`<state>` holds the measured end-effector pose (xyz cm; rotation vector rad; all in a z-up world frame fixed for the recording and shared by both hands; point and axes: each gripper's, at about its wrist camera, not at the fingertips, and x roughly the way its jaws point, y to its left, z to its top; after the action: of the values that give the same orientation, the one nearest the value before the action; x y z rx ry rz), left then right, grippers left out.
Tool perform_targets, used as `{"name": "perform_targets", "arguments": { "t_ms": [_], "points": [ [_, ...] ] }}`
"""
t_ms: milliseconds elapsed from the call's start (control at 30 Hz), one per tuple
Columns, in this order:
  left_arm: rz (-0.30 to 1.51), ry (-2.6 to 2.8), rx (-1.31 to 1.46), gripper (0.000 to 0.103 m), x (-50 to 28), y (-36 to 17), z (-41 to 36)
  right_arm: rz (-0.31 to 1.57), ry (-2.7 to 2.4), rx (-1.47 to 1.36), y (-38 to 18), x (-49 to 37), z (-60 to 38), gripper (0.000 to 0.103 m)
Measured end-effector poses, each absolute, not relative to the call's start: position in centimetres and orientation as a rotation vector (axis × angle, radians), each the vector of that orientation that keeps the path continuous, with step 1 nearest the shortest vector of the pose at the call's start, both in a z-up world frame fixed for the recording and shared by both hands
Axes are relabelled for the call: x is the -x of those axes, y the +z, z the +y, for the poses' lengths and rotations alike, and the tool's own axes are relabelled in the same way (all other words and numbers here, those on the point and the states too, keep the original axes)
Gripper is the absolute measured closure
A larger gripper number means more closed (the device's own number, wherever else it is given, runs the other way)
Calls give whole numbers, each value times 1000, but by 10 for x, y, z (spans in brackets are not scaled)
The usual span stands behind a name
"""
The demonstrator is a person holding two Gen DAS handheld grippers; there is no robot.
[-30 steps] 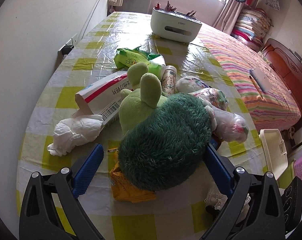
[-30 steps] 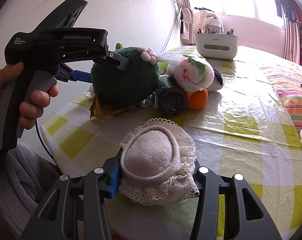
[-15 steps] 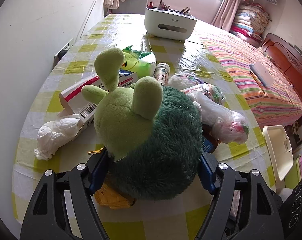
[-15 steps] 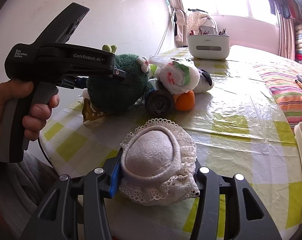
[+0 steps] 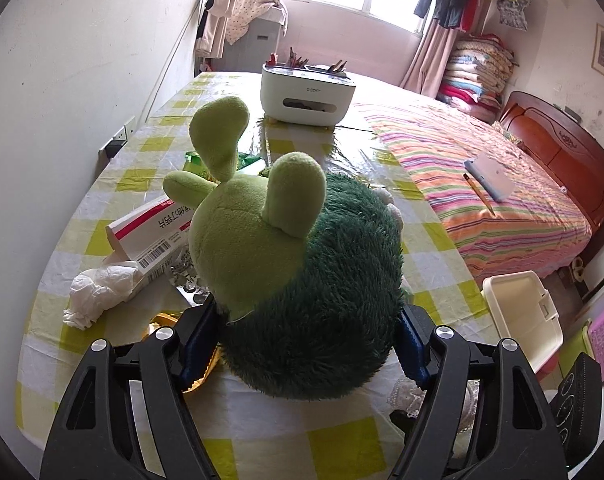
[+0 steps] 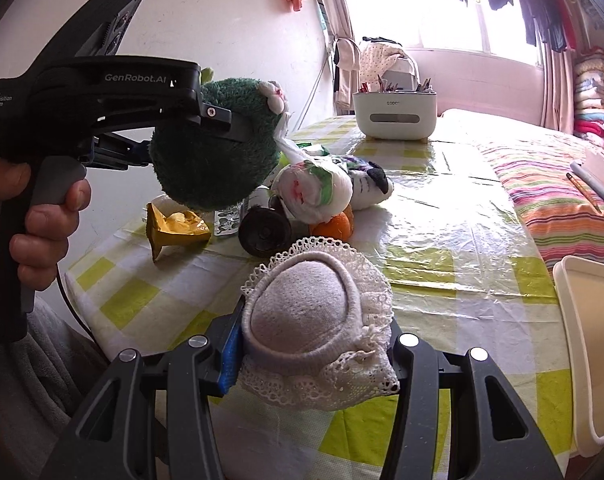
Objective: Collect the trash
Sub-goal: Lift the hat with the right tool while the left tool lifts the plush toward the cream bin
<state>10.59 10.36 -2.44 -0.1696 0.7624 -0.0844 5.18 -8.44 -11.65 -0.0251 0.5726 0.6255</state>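
Observation:
My left gripper (image 5: 306,336) is shut on a green plush toy (image 5: 302,280), dark green and furry with a light green head. The toy hangs clear of the table in the right wrist view (image 6: 214,152). My right gripper (image 6: 314,344) is shut on a grey lace-trimmed sock (image 6: 302,312) above the table's near edge. Trash lies on the checked tablecloth: a crumpled white tissue (image 5: 98,292), a red-and-white medicine box (image 5: 154,228), a yellow wrapper (image 6: 178,226), a tied plastic bag (image 6: 314,188), an orange peel (image 6: 336,226) and a dark can (image 6: 266,232).
A white desk organiser (image 5: 308,96) with pens stands at the table's far end. A bed with a striped cover (image 5: 482,184) runs along the right. A cream lidded bin (image 5: 522,316) sits by the table's right edge. A wall with a socket (image 5: 118,140) bounds the left.
My left gripper closed on the plush toy and lifted it off the table, uncovering the yellow wrapper beneath. My right gripper kept its hold on the sock and shifted slightly.

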Motion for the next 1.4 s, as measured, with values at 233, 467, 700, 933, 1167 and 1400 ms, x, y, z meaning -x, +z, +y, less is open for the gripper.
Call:
{"name": "perform_targets", "arguments": {
  "t_ms": [233,467,700,933,1167,1400],
  "points": [
    [711,-134,169,30,-101,-10,77,518,586,17,-109,-54,-96,56],
    [673,-179,169,30,-100,1,52,506,549,-23,-106,-57,-115,56],
    [660,-227,135,30,-100,6,21,489,490,-70,-102,-61,-139,56],
    [670,-264,115,30,-104,5,-8,479,418,-119,-101,-66,-169,56],
    [683,-302,98,30,-107,3,-37,467,333,-179,-102,-67,-203,56],
    [686,-348,60,30,-105,-1,-68,463,225,-256,-106,-68,-244,56]
  ]
}}
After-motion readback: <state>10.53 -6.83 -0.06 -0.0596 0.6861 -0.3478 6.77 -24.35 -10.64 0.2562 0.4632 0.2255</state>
